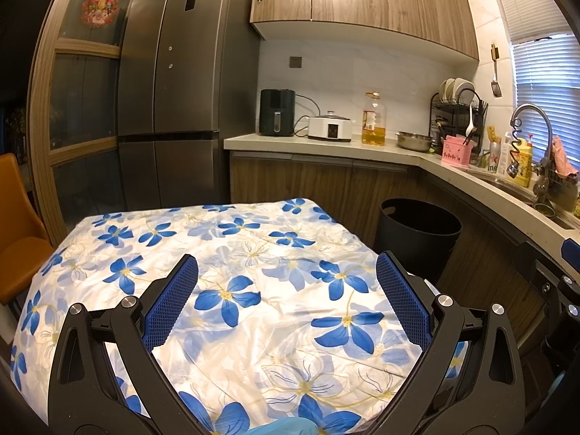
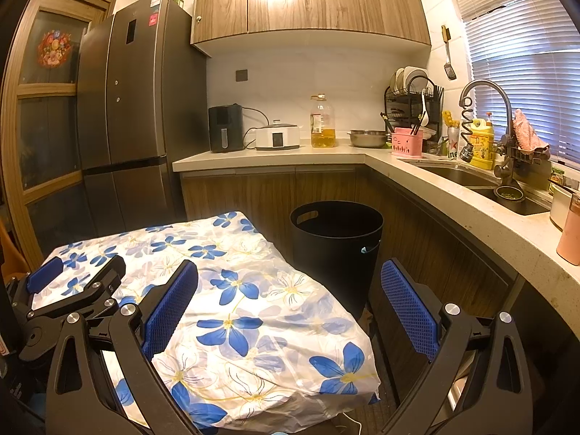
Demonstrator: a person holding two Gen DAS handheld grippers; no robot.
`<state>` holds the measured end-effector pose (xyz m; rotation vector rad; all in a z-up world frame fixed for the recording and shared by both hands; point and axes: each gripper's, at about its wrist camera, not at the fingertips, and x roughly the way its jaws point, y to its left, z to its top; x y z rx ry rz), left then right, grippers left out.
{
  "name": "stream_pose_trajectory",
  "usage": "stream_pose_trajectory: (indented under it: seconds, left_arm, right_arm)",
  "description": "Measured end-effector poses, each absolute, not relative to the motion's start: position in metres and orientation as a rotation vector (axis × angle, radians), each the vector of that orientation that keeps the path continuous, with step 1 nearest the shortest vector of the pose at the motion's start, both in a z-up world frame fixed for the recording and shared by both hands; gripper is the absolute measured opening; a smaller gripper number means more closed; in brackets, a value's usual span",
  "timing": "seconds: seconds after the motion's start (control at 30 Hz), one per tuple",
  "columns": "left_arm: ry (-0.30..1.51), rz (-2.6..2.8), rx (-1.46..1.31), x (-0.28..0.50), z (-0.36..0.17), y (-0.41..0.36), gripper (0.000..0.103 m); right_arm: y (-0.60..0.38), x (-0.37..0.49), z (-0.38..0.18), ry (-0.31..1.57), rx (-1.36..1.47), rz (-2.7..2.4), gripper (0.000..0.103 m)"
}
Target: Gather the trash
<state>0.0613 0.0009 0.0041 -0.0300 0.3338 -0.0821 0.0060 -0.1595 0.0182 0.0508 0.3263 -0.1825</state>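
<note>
A black round trash bin [image 1: 417, 233] stands on the floor by the lower cabinets, right of the table; it also shows in the right wrist view [image 2: 335, 250]. The table carries a white cloth with blue flowers [image 1: 235, 290], also seen in the right wrist view [image 2: 246, 311]. No loose trash shows on the cloth. My left gripper [image 1: 286, 272] is open and empty above the cloth. My right gripper [image 2: 290, 279] is open and empty over the table's right edge, near the bin. The left gripper appears at the left in the right wrist view [image 2: 78, 272].
A grey fridge [image 1: 174, 101] stands behind the table. The L-shaped counter [image 2: 417, 166] holds an air fryer [image 1: 277, 112], a cooker, an oil bottle [image 1: 373, 119], a steel bowl, a dish rack and a sink [image 2: 482, 181]. An orange chair [image 1: 18, 239] stands at the left.
</note>
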Motion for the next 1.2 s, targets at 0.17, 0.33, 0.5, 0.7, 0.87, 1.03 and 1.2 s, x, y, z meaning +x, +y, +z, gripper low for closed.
stream_pose_trajectory:
  seconds: [0.17,0.33,0.5,0.7,0.87,1.03,1.2]
  left_arm:
    - [0.331,-0.087,-0.029,0.0603,0.0038,-0.0005,0.097]
    - [0.329,-0.086,-0.023,0.0603,0.0035,-0.0011,0.097]
    - [0.337,-0.091,-0.014,0.0604,0.0027,-0.0024,0.089]
    - [0.343,-0.106,-0.008,0.0616,0.0016,-0.0028,0.083]
    - [0.343,-0.104,-0.009,0.0617,0.002,-0.0021,0.083]
    - [0.341,-0.106,-0.005,0.0609,0.0023,-0.0025,0.083]
    - [0.34,-0.106,-0.003,0.0601,0.0028,-0.0036,0.083]
  right_arm:
    - [-0.1598,0.0053,0.0177,0.325,0.052,-0.183,0.097]
    - [-0.1593,0.0063,0.0191,0.323,0.052,-0.184,0.097]
    - [-0.1601,0.0067,0.0209,0.321,0.052,-0.188,0.097]
    - [-0.1579,0.0078,0.0232,0.318,0.058,-0.194,0.097]
    - [-0.1572,0.0083,0.0236,0.314,0.058,-0.196,0.097]
    - [-0.1567,0.008,0.0234,0.314,0.06,-0.196,0.097]
    - [-0.1581,0.006,0.0229,0.308,0.06,-0.196,0.097]
